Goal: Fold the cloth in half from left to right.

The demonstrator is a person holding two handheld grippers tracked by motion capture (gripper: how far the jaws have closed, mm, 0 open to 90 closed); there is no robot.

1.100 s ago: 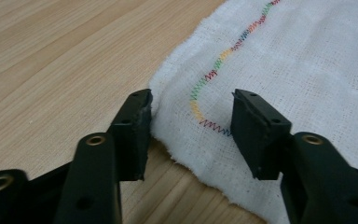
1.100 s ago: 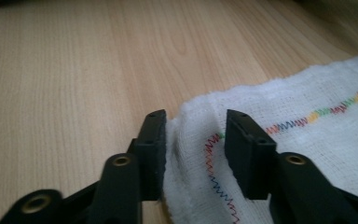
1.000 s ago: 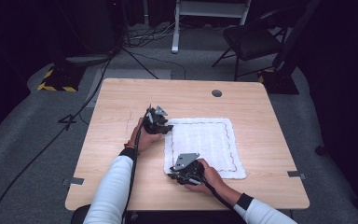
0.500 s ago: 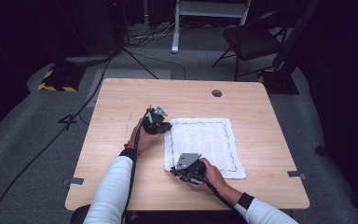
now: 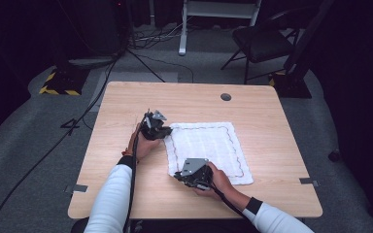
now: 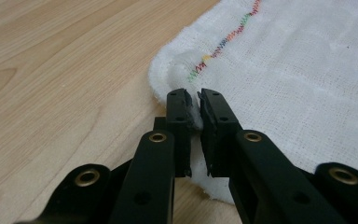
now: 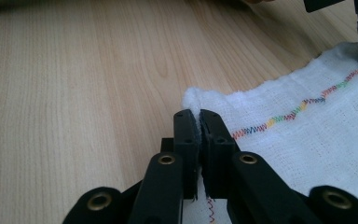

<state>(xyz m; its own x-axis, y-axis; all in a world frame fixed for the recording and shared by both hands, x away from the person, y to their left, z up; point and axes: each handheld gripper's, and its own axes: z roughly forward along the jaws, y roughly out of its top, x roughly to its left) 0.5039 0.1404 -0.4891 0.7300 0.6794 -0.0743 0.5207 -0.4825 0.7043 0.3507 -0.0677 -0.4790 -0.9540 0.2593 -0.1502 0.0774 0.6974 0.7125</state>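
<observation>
Both grippers, left gripper (image 5: 164, 130) and right gripper (image 5: 178, 174), clenched on near-side corners of white woven cloth with rainbow stitching (image 5: 209, 145) (probably to lift or fold) on wooden counter (image 5: 272, 126).

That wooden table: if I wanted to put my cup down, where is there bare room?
Bare wood runs along the far edge of the table around the round grommet, and down the right side beyond the white cloth. It is crowded on the cloth's left, where the left claw and right claw pinch its corners.

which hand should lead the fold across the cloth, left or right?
Left, probably, though it's close. Left gripper pinches the white cloth at its far-left corner; right gripper pinches the near-left corner. Both are set, so neither needs regrasping.
</observation>
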